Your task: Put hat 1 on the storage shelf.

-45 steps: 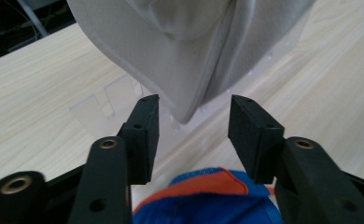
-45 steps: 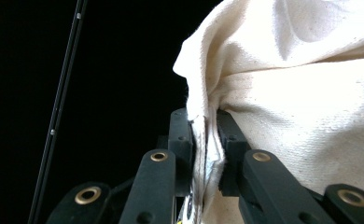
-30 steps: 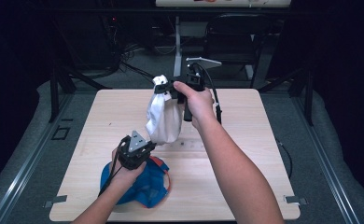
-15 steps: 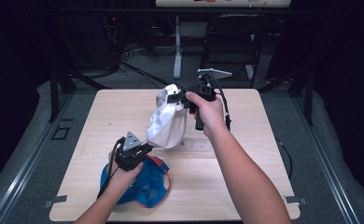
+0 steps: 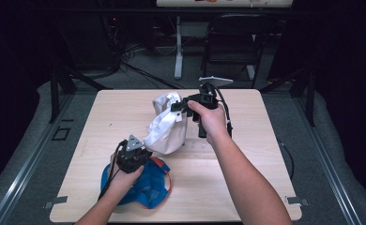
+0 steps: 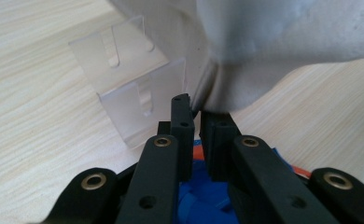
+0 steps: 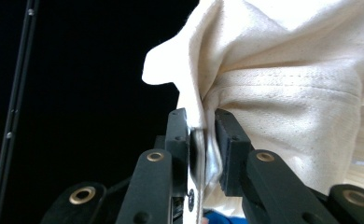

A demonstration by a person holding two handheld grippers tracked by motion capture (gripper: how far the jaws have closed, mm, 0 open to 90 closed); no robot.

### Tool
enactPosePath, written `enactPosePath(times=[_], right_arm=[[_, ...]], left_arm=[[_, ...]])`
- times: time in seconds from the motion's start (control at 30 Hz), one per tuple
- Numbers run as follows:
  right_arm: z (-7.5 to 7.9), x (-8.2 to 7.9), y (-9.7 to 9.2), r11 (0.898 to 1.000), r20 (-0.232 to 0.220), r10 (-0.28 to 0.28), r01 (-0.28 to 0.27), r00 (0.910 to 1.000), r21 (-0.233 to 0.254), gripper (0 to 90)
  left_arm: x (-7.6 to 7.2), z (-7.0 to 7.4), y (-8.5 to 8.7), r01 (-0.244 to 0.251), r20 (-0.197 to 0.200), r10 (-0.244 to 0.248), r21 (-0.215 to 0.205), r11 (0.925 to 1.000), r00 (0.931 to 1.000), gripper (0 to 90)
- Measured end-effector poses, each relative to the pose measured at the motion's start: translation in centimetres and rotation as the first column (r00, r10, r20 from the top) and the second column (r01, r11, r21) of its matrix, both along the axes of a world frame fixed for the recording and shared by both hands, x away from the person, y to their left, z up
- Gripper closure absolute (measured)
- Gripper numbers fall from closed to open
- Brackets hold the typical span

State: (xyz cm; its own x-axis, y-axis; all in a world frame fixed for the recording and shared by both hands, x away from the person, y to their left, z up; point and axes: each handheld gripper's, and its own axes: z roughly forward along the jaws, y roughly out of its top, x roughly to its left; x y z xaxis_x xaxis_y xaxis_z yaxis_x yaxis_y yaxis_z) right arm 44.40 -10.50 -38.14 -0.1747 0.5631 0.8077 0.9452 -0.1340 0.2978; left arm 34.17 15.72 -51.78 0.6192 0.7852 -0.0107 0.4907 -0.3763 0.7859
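Observation:
A white cloth bag (image 5: 164,129) stretches slantwise above the wooden table between both grippers. My left gripper (image 5: 141,150) is shut on the bag's lower edge (image 6: 227,88), just above a blue cloth with orange trim (image 5: 143,185) that lies under my left hand. My right gripper (image 5: 176,107) grips the bag's upper end. In the right gripper view the pads (image 7: 229,135) pinch a fold of the cream fabric (image 7: 283,93). Its jaws have just been opening a little, with the cloth still between them. A clear plastic piece (image 6: 133,88) stands on the table behind the left jaws.
The light wooden table (image 5: 265,140) has bare surface on its right half and far left corner. Beyond its far edge stand a dark chair (image 5: 232,42) and a white post (image 5: 178,47) on the grey floor. Black frame legs flank the table.
My right hand has moved right and down with the bag's top. The bag has gone from hanging nearly upright to slanting toward the left gripper. The left hand has stayed put.

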Motion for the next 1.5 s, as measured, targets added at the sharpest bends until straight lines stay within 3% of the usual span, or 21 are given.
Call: enactPosePath(times=[0.07, 0.17, 0.23, 0.3, 0.37, 0.5, 0.67, 0.83, 0.93, 1.1, 1.27, 1.5], right_arm=[[0.1, 0.0, -0.2, 1.0, 0.014, -0.013, 0.014, 0.9998, -0.004, 79.8], [0.2, 0.1, -0.7, 0.999, 0.02, -0.034, 0.034, 0.9992, 0.01, 80.3], [0.1, 0.1, -0.9, 0.999, 0.016, -0.035, 0.035, 0.9993, -0.001, 80.2], [-0.1, 0.2, -0.9, 0.999, 0.01, -0.034, 0.034, 0.9994, -0.014, 80.0], [-0.3, 0.1, -0.9, 0.999, 0.004, -0.034, 0.034, 0.9994, 0.002, 79.2], [-0.1, -0.2, -1.1, 1.0, 0.014, -0.021, 0.021, 0.9997, 0.0, 76.5], [0.7, -0.9, -2.1, 0.999, 0.043, -0.033, 0.033, 0.9985, -0.01, 73.1], [1.3, -2.1, -3.7, 0.999, 0.082, -0.038, 0.04, 0.9959, -0.028, 70.2], [1.2, -3.0, -4.6, 0.997, 0.106, -0.038, 0.044, 0.9937, -0.057, 69.1], [0.6, -4.7, -5.9, 0.994, 0.141, -0.026, 0.04, 0.9896, -0.101, 65.6], [-0.7, -5.9, -6.4, 0.991, 0.152, -0.017, 0.036, 0.9882, -0.125, 63.2], [-2.6, -7.3, -6.6, 0.983, 0.181, 0.006, 0.027, 0.9835, -0.181, 61.6]], left_arm=[[-0.1, 0.7, 0.1, 0.0, 0.009, 0.0, -0.028, 0.9996, 1.0, 84.7], [0.1, 0.9, -0.2, 0.004, 0.005, -0.004, -0.011, 0.9999, 1.0, 84.6], [0.6, 0.3, -0.5, 0.024, -0.057, -0.022, 0.038, 0.999, 0.9981, 84.5], [0.7, 0.1, -0.5, 0.018, -0.052, -0.016, 0.037, 0.9991, 0.9985, 84.6], [0.8, 0.1, -0.3, 0.012, -0.066, -0.01, 0.025, 0.9996, 0.9977, 84.4], [0.4, 0.0, -0.4, 0.009, -0.034, -0.008, 0.038, 0.9992, 0.9994, 83.6], [-0.1, 0.2, 0.1, -0.002, -0.028, 0.002, 0.0, 1.0, 0.9996, 72.2], [-1.1, 0.5, 1.7, -0.016, -0.017, 0.016, -0.03, 0.9994, 0.9997, 58.1], [-1.6, 0.3, 3.0, -0.048, 0.002, 0.048, -0.016, 0.9987, 0.9989, 50.6], [-2.3, 0.1, 5.6, -0.099, -0.014, 0.099, -0.029, 0.9947, 0.995, 48.2], [-2.6, -0.1, 7.6, -0.152, -0.022, 0.152, -0.012, 0.9883, 0.9881, 47.0], [-3.1, -0.5, 9.7, -0.181, -0.013, 0.181, -0.04, 0.9826, 0.9834, 45.0]])
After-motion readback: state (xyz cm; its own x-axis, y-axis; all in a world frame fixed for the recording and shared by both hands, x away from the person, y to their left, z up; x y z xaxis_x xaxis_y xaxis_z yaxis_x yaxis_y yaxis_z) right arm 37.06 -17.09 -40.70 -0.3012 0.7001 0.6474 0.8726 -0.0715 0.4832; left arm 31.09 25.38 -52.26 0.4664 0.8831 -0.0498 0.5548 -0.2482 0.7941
